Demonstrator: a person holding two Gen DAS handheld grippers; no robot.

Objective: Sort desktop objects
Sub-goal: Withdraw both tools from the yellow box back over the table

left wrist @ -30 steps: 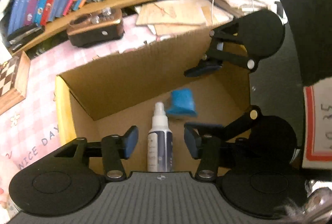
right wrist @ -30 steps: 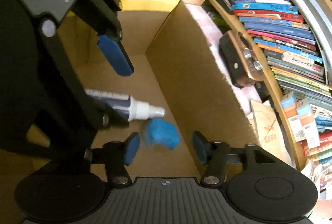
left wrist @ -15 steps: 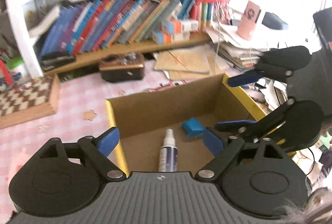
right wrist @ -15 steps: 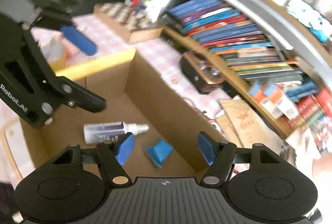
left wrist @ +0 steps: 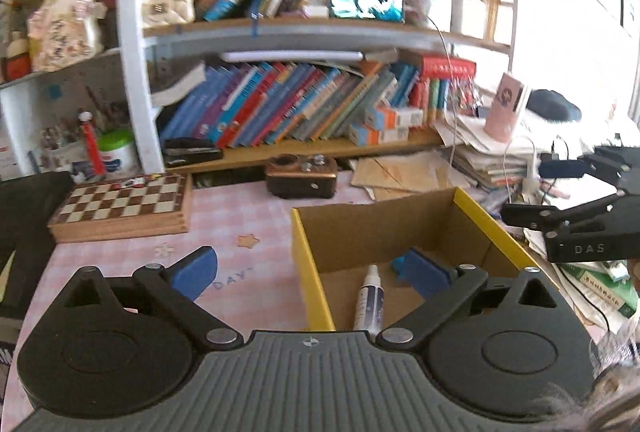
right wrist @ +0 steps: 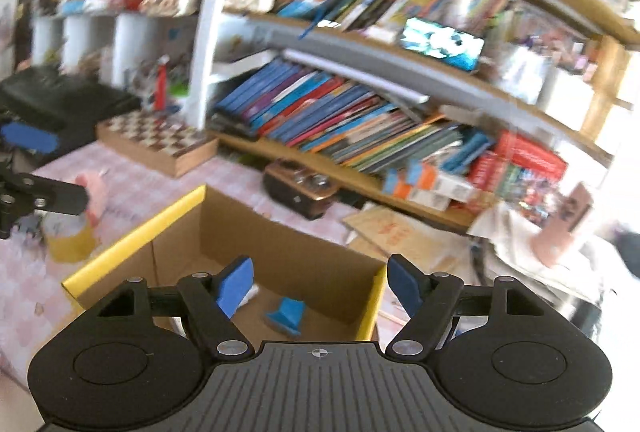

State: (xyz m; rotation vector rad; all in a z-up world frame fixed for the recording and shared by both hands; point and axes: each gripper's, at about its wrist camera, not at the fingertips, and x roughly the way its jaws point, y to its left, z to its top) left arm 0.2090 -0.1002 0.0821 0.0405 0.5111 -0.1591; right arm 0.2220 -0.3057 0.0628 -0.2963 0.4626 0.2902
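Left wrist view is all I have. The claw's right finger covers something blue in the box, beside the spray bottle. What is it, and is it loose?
Observer: The right wrist view shows it in full. It is a small blue wedge-shaped piece lying loose on the floor of the cardboard box, and nothing touches it.
Operator: Is the right claw carrying anything? I only see it side-on.
Observer: No. The right claw is empty. Its jaws are opening with nothing between the pads.
Operator: Anything on the table that I can't see?
Observer: A yellow object and a pink object sit on the table outside the box's yellow-edged wall. Both are too blurred to identify.
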